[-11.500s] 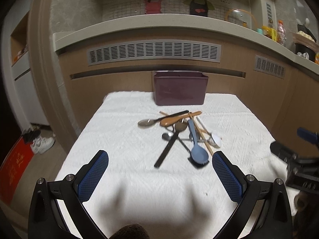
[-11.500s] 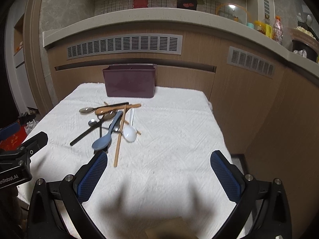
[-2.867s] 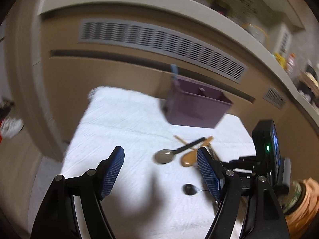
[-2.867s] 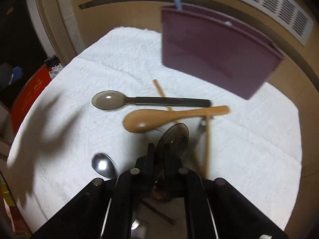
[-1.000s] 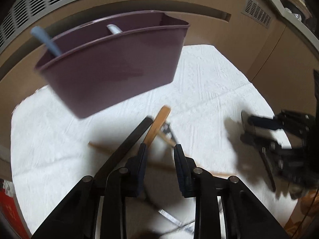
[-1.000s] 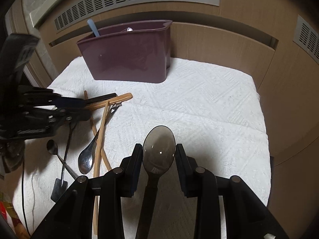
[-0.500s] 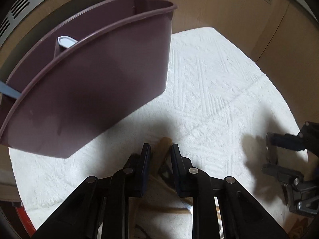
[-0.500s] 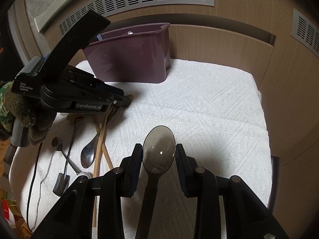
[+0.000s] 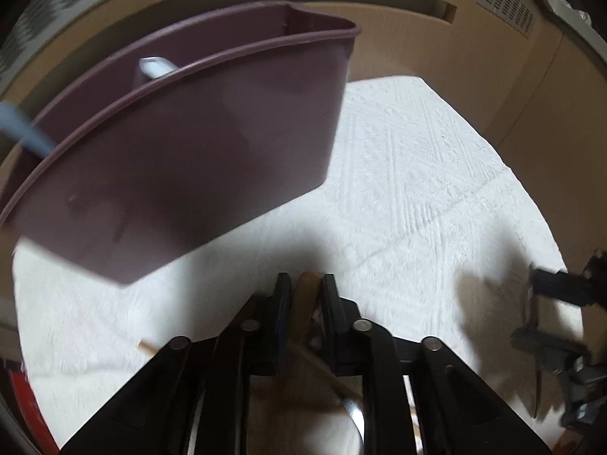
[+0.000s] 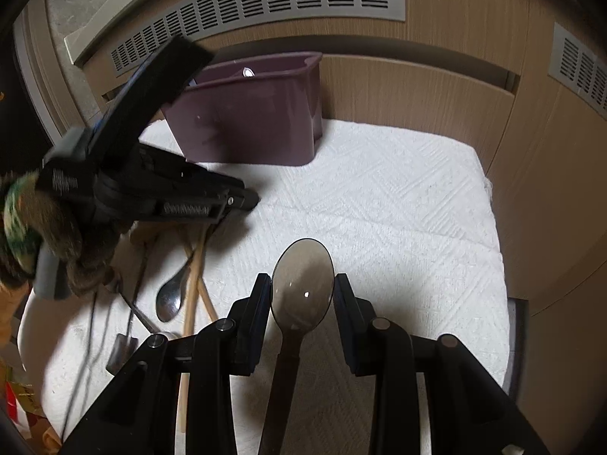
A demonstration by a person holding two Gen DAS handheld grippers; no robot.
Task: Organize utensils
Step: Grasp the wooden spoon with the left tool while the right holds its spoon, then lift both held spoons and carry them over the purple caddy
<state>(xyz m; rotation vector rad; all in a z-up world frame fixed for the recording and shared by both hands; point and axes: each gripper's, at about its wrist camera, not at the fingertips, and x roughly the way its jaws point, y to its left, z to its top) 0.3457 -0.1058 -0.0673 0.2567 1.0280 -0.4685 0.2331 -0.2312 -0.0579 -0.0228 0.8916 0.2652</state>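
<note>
We hold two grippers over the white cloth [image 10: 398,204].

The left gripper [image 9: 306,292] points steeply down at the heap of utensils. Its jaws are closing, and the handle of the wooden spoon [image 9: 305,295] lies between them; we cannot tell whether the pads already press on it. In the left wrist view the handle tip points to 12 o'clock, toward the purple holder [image 9: 182,174], and its long axis runs along the gripper's own line, from 6 to 12 o'clock. The bowl end is hidden under the gripper body.

The holder stands at 10 to 11 o'clock from the left gripper, near it, on the far part of the cloth. A white handle [image 9: 151,66] and a blue handle [image 9: 22,134] already stand inside it.

The right gripper [image 10: 302,295] is clamped on the dark translucent spoon [image 10: 302,284]. The bowl points to 12 o'clock and the handle runs back to 6 o'clock. In the right wrist view the holder [image 10: 258,121] lies at 11 o'clock, well apart.

We judge the left gripper the nearer to the holder. Its coming move turns on lifting the wooden spoon and carrying it up toward 10 to 11 o'clock over the rim. Metal spoons and chopsticks [image 10: 193,288] remain on the cloth.
</note>
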